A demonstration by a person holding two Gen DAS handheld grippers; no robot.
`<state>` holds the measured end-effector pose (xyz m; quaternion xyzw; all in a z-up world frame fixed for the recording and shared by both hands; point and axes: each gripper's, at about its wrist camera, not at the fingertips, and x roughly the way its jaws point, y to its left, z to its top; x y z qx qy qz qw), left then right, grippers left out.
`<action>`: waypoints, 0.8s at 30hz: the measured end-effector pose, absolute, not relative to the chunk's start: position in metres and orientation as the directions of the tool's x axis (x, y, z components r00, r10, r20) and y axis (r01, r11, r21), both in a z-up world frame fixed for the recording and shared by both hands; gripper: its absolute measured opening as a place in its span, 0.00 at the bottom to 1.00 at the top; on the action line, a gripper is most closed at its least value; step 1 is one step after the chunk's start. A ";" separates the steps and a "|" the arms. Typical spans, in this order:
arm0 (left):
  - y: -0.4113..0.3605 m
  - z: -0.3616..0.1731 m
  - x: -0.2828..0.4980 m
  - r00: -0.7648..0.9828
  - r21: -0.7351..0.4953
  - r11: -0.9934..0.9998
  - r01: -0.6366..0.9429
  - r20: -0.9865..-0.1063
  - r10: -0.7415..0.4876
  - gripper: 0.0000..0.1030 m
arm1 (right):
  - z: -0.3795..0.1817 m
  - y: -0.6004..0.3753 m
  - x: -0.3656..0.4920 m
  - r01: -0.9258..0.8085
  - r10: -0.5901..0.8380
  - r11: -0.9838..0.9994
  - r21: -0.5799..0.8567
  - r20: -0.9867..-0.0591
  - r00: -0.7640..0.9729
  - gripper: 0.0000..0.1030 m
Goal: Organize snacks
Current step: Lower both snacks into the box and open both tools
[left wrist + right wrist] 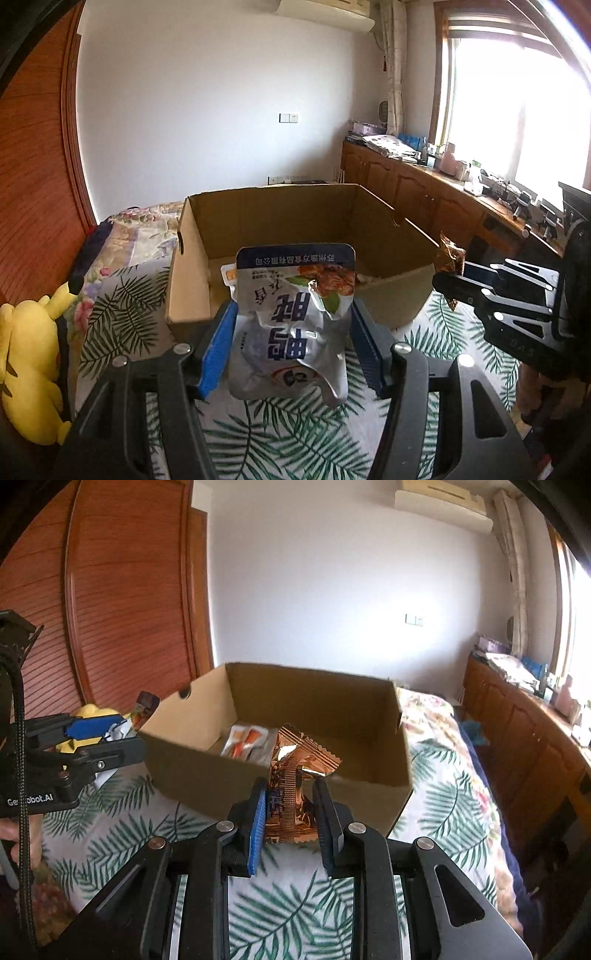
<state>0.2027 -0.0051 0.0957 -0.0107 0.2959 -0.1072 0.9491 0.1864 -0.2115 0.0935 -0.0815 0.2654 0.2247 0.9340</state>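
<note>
My left gripper (pixel 291 314) is shut on a silver snack pouch (pixel 295 325) with blue print, held above the leaf-patterned bedspread just in front of an open cardboard box (pixel 192 280). My right gripper (pixel 290 794) is shut on a crinkled copper-coloured foil packet (pixel 293 775), also held in front of the cardboard box (pixel 207 768). Inside the box lie orange-and-white snack packets (pixel 243 744). In the left wrist view the right gripper (pixel 448 282) shows at the right with the foil packet (pixel 448 254). In the right wrist view the left gripper (pixel 118 734) shows at the left.
The box stands on a bed with a palm-leaf cover (pixel 122 306). A yellow plush toy (pixel 33 362) lies at the bed's left edge. A wooden wardrobe (pixel 122 590) stands left, and a cluttered wooden sideboard (pixel 424 188) runs under the window at the right. A hand (pixel 14 834) holds the left gripper.
</note>
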 end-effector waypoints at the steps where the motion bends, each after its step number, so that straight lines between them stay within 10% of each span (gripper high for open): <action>1: -0.003 0.097 0.208 0.804 -0.086 0.978 0.188 -0.559 -0.203 0.58 | 0.096 -0.210 0.189 -0.461 0.374 0.887 -0.034 -0.531 0.760 0.22; 24: 0.014 0.077 0.268 0.765 -0.076 0.990 0.118 -0.628 -0.140 0.59 | 0.083 -0.190 0.247 -0.436 0.338 0.900 -0.024 -0.593 0.731 0.23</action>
